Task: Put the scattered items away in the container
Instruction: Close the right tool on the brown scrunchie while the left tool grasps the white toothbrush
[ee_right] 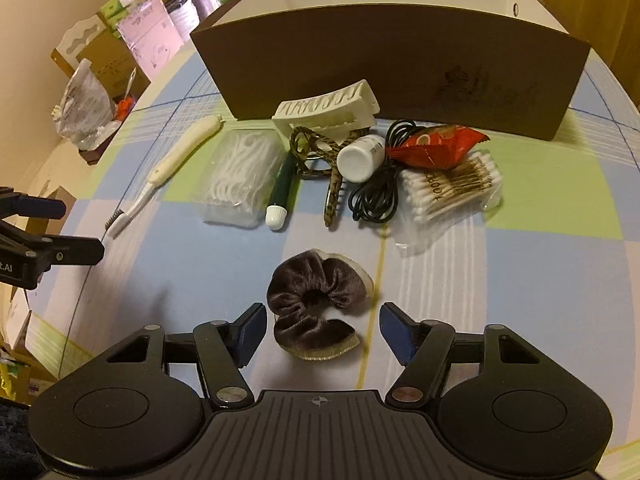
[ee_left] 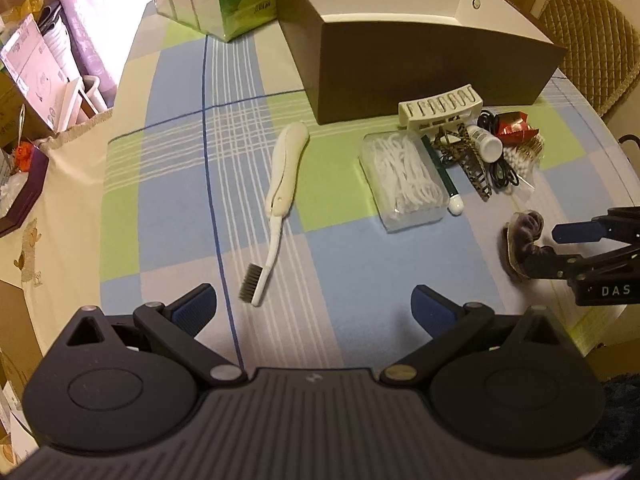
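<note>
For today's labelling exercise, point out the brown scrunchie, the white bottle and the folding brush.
brown scrunchie (ee_right: 316, 312): right wrist view, on its velvet folds.
white bottle (ee_right: 358, 158): right wrist view, on its cap.
folding brush (ee_left: 284, 164): left wrist view, on its cream handle.

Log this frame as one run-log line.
right gripper: open, straddling brown scrunchie | left gripper: open, empty, near brush | container: no items visible inside

Container interior hidden, top cropped
</note>
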A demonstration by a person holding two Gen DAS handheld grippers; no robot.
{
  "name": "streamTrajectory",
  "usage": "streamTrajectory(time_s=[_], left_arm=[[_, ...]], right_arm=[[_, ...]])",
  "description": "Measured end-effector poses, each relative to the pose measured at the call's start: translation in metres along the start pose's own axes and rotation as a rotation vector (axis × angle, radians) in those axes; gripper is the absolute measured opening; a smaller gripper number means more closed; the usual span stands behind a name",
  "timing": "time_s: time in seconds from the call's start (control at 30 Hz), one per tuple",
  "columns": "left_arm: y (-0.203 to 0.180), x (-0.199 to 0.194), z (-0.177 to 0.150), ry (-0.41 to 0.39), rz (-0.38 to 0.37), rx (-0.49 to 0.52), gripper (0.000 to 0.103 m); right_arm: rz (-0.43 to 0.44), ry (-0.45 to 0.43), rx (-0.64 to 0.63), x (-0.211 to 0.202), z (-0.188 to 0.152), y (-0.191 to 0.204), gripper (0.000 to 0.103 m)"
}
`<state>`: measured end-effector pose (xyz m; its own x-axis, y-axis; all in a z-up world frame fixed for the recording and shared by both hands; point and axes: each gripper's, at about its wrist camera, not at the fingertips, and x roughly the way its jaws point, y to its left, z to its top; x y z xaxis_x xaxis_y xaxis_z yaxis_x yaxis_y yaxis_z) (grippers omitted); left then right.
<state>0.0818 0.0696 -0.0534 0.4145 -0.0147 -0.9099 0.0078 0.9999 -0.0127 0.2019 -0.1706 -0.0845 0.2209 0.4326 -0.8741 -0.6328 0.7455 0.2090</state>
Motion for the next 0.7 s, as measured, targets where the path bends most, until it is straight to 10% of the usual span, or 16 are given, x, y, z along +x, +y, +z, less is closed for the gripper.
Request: streamTrajectory(time_s=[0.7], left_arm=[[0.037,0.027,-0.009,-0.035,-0.022,0.028,0.085]], right_arm=[[-0.027,0.006,0.001,0.006,-0.001,-0.016,0.046]])
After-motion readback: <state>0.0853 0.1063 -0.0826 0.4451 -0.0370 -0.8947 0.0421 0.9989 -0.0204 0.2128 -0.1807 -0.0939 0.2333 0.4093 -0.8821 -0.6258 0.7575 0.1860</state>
